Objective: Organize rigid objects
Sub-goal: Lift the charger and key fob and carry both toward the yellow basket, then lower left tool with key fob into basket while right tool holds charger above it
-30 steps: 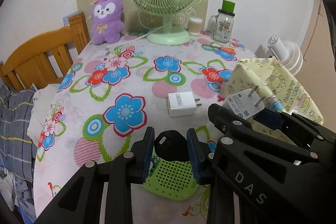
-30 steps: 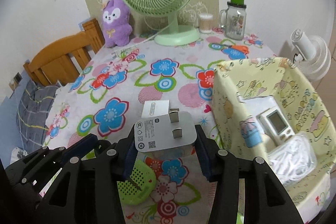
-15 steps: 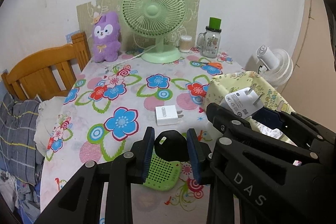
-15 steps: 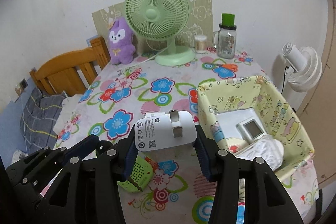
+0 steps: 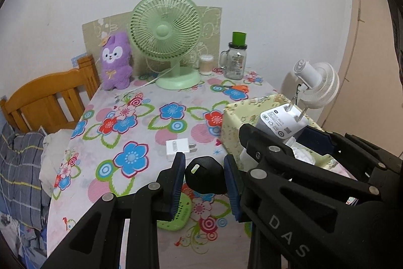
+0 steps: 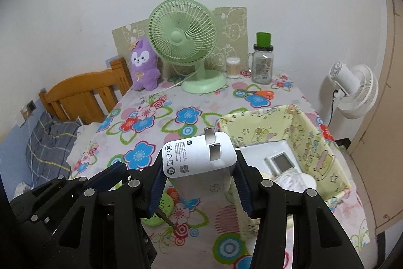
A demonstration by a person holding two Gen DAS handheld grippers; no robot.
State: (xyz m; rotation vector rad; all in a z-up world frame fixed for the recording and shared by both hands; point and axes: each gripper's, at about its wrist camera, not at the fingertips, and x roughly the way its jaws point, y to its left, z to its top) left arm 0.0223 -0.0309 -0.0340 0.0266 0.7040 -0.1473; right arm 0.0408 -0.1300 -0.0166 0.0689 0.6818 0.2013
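Risk of a drop is posed: a black adapter is clamped in the left gripper and a white charger in the right gripper, both held above the floral table beside the yellow basket, where smooth casings could slip or catch the rim.

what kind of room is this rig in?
Probably a home bedroom. A wooden bed frame with plaid bedding sits beside a table under a flowered tablecloth, and a purple plush toy and a green desk fan stand by the wall.
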